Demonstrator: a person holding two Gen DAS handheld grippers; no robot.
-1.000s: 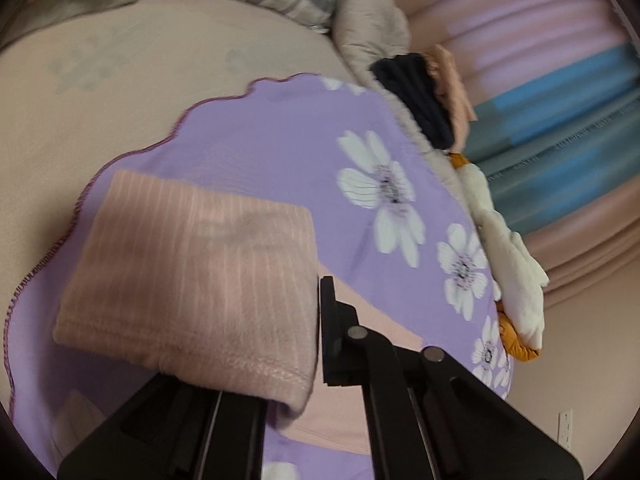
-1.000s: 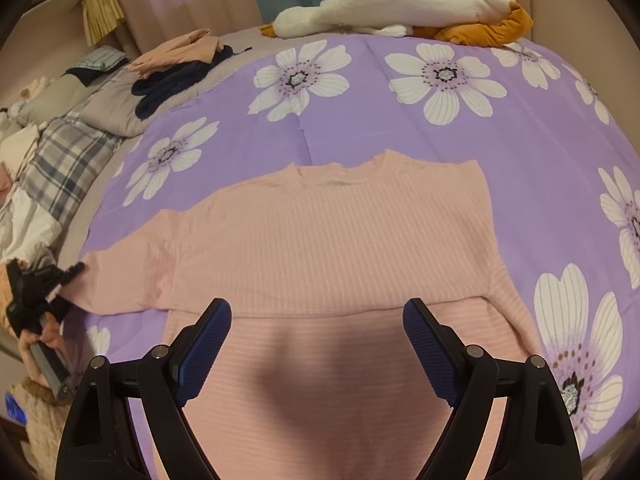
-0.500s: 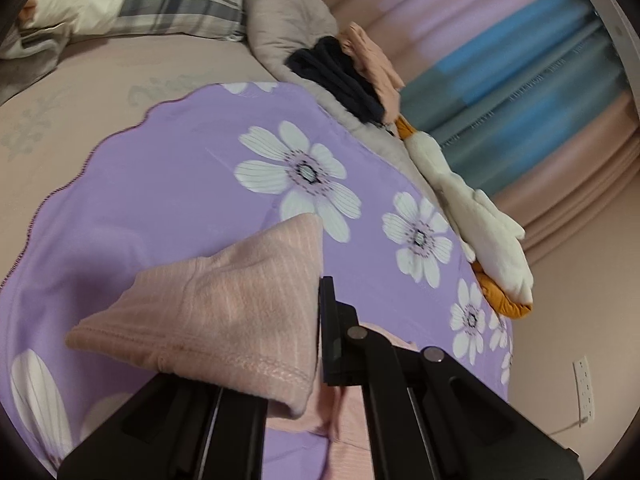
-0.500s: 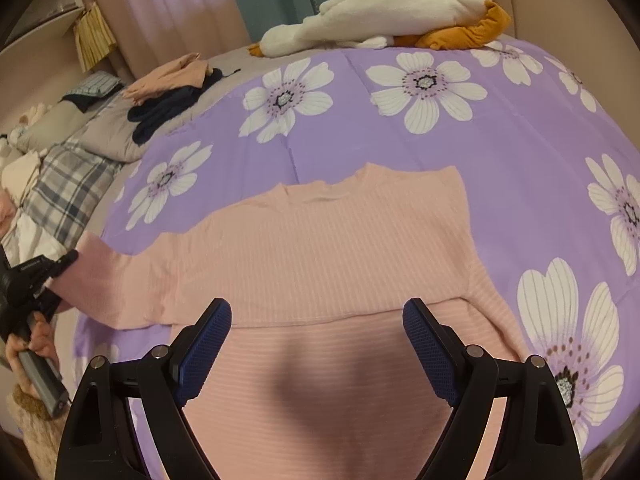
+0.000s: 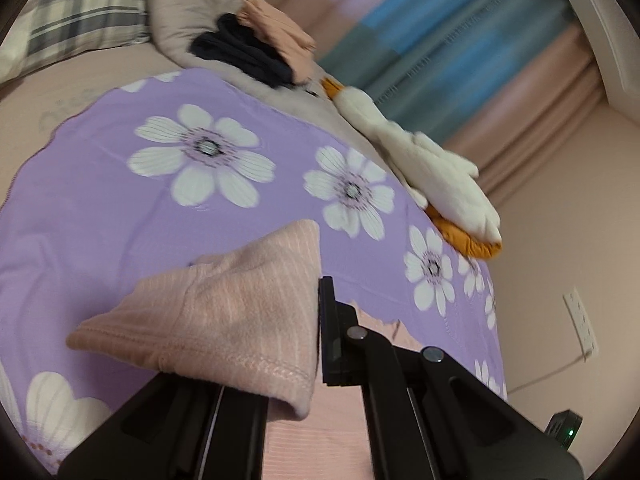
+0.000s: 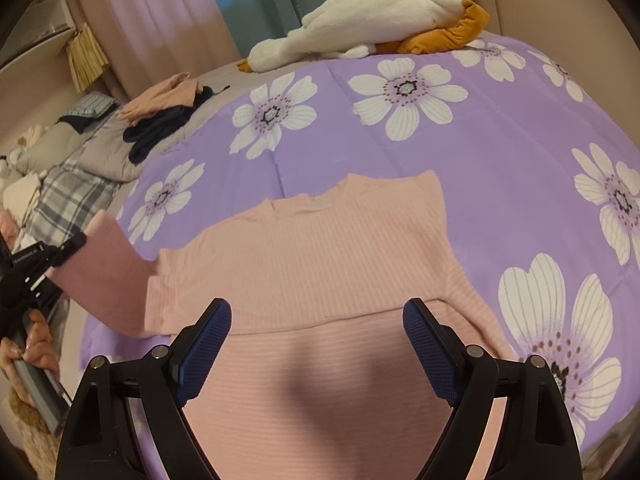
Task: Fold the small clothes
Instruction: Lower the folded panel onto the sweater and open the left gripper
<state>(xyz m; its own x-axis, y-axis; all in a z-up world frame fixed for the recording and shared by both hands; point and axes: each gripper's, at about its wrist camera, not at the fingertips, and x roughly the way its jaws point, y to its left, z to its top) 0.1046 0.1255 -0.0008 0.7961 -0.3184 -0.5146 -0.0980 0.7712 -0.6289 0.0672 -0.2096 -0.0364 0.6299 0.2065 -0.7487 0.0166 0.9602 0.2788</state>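
Note:
A pink ribbed sweater (image 6: 320,264) lies flat on the purple flowered blanket (image 6: 500,152), its hem folded up over the body. My left gripper (image 5: 320,312) is shut on the sweater's left sleeve cuff (image 5: 224,320) and holds it lifted above the blanket. In the right wrist view that gripper (image 6: 76,246) shows at the left edge, the raised sleeve (image 6: 108,272) hanging from it and a hand (image 6: 36,340) on its handle. My right gripper (image 6: 316,344) hovers open over the folded lower part of the sweater, nothing between its blue pads (image 6: 208,340).
A white and orange plush goose (image 6: 368,20) lies at the blanket's far edge. A pile of peach and dark navy clothes (image 6: 164,116) sits on a grey pillow at the far left, beside a plaid pillow (image 6: 68,200). Curtains hang behind the bed.
My left gripper has lifted the sleeve cuff off the blanket and carried it inward toward the sweater's body, rolling as it went. My right gripper has drifted slightly and stayed open.

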